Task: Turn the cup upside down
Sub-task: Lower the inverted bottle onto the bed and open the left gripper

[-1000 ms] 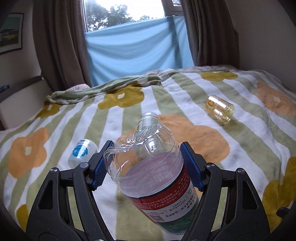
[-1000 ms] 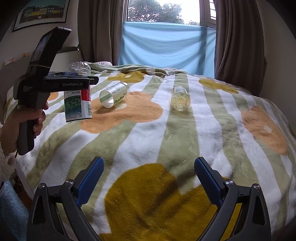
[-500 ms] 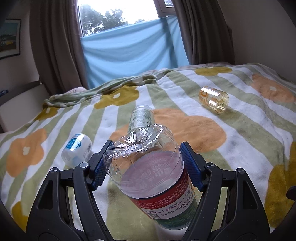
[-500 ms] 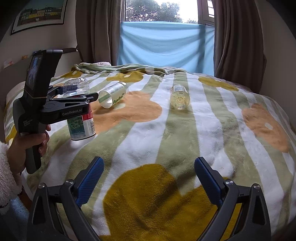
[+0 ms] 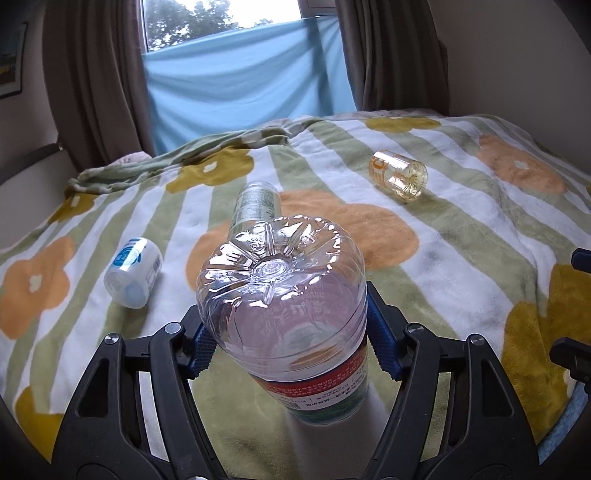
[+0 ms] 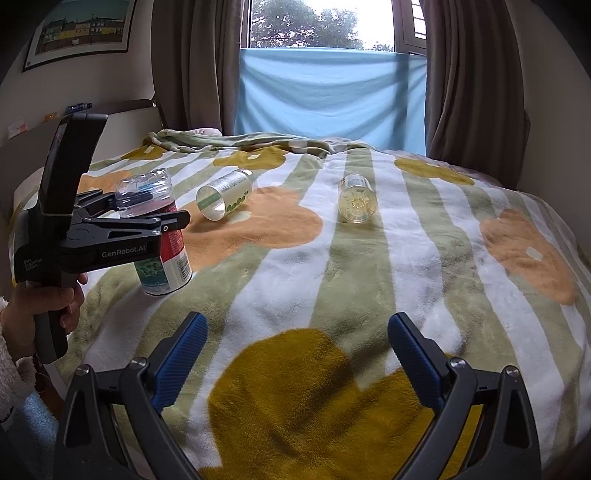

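Between our left gripper (image 5: 284, 339) pads we clamp the cup (image 5: 284, 306) base-up, rim on the blanket (image 5: 461, 258); next we release; right gripper (image 6: 295, 347) hangs apart, idle.

- My left wrist camera sits close behind the clear plastic cup (image 5: 282, 295), facing the window (image 5: 221, 14).
- My right one looks windowward from the bed's near edge; both share the flowered blanket (image 6: 369, 280).
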`<move>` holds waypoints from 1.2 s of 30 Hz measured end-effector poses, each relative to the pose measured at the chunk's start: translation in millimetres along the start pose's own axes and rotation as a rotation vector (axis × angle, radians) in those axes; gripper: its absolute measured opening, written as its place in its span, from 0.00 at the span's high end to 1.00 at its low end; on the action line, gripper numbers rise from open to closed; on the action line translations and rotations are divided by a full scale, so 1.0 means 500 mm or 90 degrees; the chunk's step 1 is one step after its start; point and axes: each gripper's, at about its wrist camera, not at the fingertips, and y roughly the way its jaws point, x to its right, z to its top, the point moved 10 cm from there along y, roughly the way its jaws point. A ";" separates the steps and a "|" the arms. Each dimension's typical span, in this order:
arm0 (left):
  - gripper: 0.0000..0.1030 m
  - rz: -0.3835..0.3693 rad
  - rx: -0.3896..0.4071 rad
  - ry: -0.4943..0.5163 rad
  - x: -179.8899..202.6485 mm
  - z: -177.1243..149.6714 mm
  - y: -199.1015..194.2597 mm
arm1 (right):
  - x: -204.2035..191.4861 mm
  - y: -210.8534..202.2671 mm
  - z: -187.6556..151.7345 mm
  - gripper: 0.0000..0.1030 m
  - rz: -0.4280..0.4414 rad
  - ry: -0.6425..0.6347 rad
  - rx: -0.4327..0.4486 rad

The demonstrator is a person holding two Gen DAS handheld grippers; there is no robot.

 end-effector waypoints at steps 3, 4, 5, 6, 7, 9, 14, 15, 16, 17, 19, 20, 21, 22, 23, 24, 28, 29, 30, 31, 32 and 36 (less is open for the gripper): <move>0.04 0.014 -0.010 0.001 -0.004 -0.010 0.001 | 0.000 0.000 0.000 0.05 0.000 0.000 0.000; 0.00 0.014 -0.003 -0.002 -0.005 -0.010 -0.004 | 0.000 0.000 0.000 0.05 0.000 0.000 0.000; 0.00 0.008 0.007 -0.006 -0.006 -0.007 -0.010 | 0.000 0.000 -0.001 0.05 0.000 0.000 0.000; 0.00 0.003 0.009 -0.010 -0.006 -0.006 -0.014 | -0.001 0.000 -0.001 0.05 0.000 0.000 -0.001; 0.00 0.000 0.008 -0.013 -0.007 -0.005 -0.015 | -0.001 0.000 0.000 0.05 0.000 0.000 -0.002; 0.00 0.001 0.003 -0.015 -0.011 -0.004 -0.015 | -0.001 0.000 0.000 0.05 0.000 0.000 -0.002; 0.00 -0.007 -0.005 -0.032 -0.022 -0.007 -0.020 | -0.003 0.002 -0.001 0.05 -0.001 -0.003 -0.003; 0.00 -0.009 -0.006 -0.037 -0.024 -0.007 -0.024 | -0.003 0.003 -0.001 0.05 -0.001 -0.004 -0.003; 0.00 -0.011 -0.005 -0.040 -0.026 -0.007 -0.030 | -0.003 0.003 0.000 0.05 0.000 -0.005 -0.002; 0.00 -0.014 -0.002 -0.041 -0.028 -0.006 -0.037 | -0.005 0.004 0.000 0.05 0.002 -0.007 -0.002; 0.00 -0.017 0.003 -0.043 -0.033 -0.001 -0.057 | -0.011 0.003 0.003 0.05 0.004 -0.015 -0.002; 0.00 -0.018 0.006 -0.045 -0.037 0.004 -0.069 | -0.016 -0.002 0.008 0.05 0.008 -0.022 0.002; 0.00 -0.021 0.011 -0.048 -0.041 0.011 -0.084 | -0.021 -0.009 0.016 0.05 0.010 -0.030 0.010; 0.00 -0.023 0.018 -0.053 -0.047 0.020 -0.102 | -0.027 -0.020 0.028 0.05 0.008 -0.040 0.022; 0.00 -0.024 0.026 -0.058 -0.055 0.032 -0.122 | -0.033 -0.033 0.042 0.05 0.004 -0.050 0.037; 0.00 -0.025 0.036 -0.064 -0.063 0.046 -0.144 | -0.041 -0.048 0.059 0.05 0.002 -0.057 0.052; 0.00 -0.025 0.077 -0.098 -0.109 0.111 -0.244 | -0.074 -0.119 0.149 0.05 0.009 -0.052 0.105; 0.00 -0.025 0.089 -0.106 -0.121 0.127 -0.271 | -0.083 -0.138 0.174 0.05 0.010 -0.046 0.119; 0.00 -0.024 0.097 -0.113 -0.133 0.142 -0.297 | -0.092 -0.159 0.200 0.05 0.011 -0.039 0.133; 0.00 -0.025 0.105 -0.119 -0.144 0.157 -0.322 | -0.100 -0.180 0.223 0.05 0.010 -0.031 0.145; 0.00 -0.025 0.111 -0.125 -0.154 0.168 -0.344 | -0.108 -0.199 0.244 0.05 0.006 -0.023 0.156; 0.00 -0.032 0.126 -0.152 -0.191 0.194 -0.418 | -0.132 -0.263 0.312 0.05 -0.016 0.009 0.186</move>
